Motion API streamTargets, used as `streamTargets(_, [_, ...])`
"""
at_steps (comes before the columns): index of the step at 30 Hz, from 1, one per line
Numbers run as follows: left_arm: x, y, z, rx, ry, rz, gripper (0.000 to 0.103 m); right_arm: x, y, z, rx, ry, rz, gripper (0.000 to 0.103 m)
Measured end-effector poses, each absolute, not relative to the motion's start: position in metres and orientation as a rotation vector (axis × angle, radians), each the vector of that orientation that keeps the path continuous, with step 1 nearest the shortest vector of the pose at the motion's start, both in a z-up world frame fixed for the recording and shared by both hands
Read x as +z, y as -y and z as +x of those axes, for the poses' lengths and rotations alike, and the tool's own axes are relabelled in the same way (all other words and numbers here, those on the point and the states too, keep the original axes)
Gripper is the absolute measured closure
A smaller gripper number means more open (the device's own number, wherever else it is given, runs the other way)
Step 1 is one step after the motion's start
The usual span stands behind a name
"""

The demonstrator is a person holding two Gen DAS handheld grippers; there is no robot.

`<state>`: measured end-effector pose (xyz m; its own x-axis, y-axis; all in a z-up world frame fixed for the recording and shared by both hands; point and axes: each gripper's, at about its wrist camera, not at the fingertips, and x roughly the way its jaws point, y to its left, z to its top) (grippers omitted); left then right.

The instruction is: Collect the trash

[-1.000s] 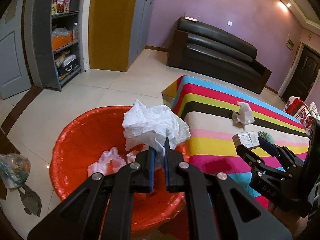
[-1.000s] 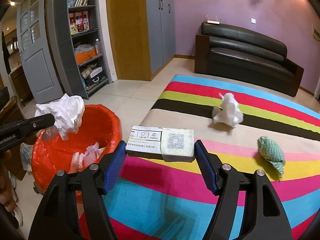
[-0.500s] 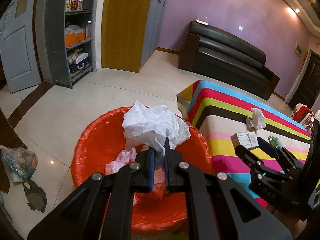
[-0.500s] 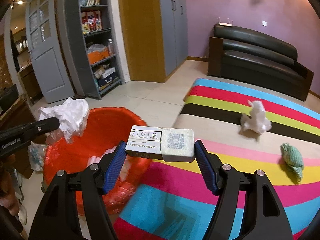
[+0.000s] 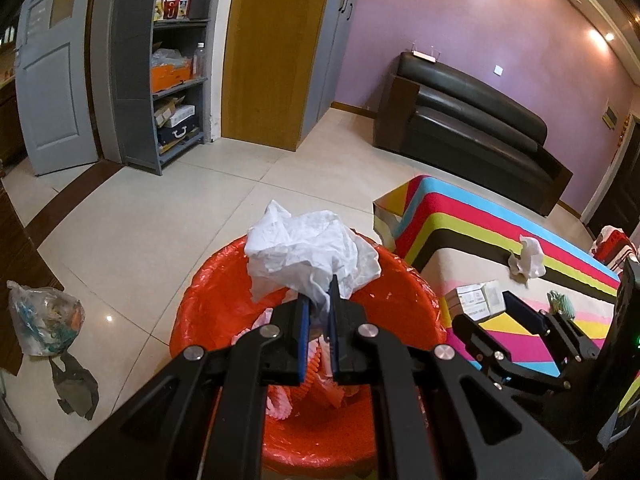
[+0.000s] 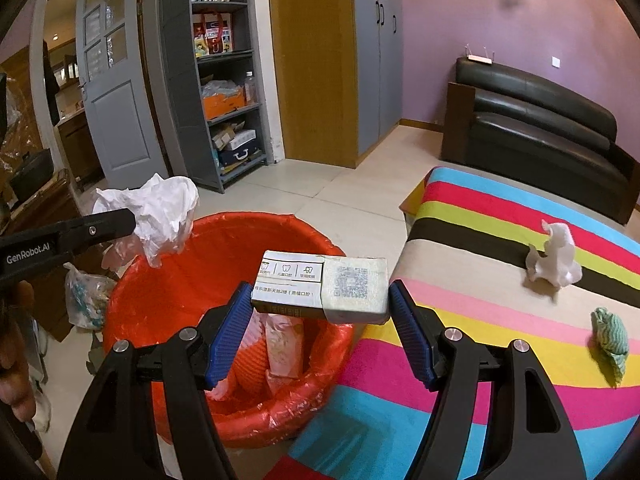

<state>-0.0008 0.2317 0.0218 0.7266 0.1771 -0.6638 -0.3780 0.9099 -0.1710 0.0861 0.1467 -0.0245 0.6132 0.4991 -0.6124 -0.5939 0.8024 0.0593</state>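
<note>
My left gripper (image 5: 318, 312) is shut on a crumpled white plastic bag (image 5: 308, 256) and holds it above the red bin (image 5: 224, 292). The bag also shows in the right wrist view (image 6: 160, 212) over the bin's far left rim. My right gripper (image 6: 320, 308) is shut on a small white cardboard box (image 6: 320, 286), held over the bin's (image 6: 188, 272) right side; the box also shows in the left wrist view (image 5: 478, 300). A crumpled white tissue (image 6: 554, 256) and a green wad (image 6: 610, 340) lie on the striped table (image 6: 460, 320).
The red-lined bin holds pink and white wrappers (image 6: 280, 344). A clear bag of rubbish (image 5: 44, 320) and a dark scrap (image 5: 76, 388) lie on the tiled floor to the left. A grey shelf (image 6: 224, 80), a door and a black sofa (image 6: 540, 120) stand behind.
Both grippers have moved left with their loads. The box now hangs over the bin instead of the table. The bag stays above the bin.
</note>
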Motion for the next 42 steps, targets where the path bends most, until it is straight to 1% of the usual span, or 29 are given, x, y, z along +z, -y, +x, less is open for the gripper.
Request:
streamTargets(14, [0.022, -0.240, -0.003, 0.342, -0.690, -0.324, 0.095, -0.033, -0.174, 0.076, 0.711, -0.678, -0.175, 0.038])
streamTargets(16, [0.022, -0.240, -0.003, 0.342, -0.690, -0.326, 0.092, -0.035, -0.176, 0.076, 0.718, -0.685, -0.177, 0.037])
streamTargets(20, [0.022, -0.240, -0.001, 0.345, -0.689, -0.332, 0.090, -0.036, -0.179, 0.077, 0.728, -0.696, -0.186, 0.036])
streamTargets(22, [0.022, -0.240, 0.000, 0.350, -0.689, -0.335, 0.085, -0.038, -0.180, 0.077, 0.734, -0.705, -0.193, 0.033])
streamTargets(23, [0.022, -0.240, 0.000, 0.351, -0.688, -0.337, 0.074, -0.038, -0.180, 0.077, 0.736, -0.708, -0.194, 0.029])
streamTargets(24, [0.022, -0.241, 0.000, 0.352, -0.686, -0.340, 0.068, -0.039, -0.180, 0.078, 0.740, -0.708, -0.195, 0.028])
streamTargets(33, [0.025, -0.236, 0.007, 0.345, -0.677, -0.341, 0.068, -0.038, -0.166, 0.083, 0.705, -0.702, -0.196, 0.028])
streamTargets(42, [0.027, -0.212, 0.031, 0.304, -0.671, -0.338, 0.068, -0.027, -0.130, 0.102, 0.635, -0.691, -0.169, 0.028])
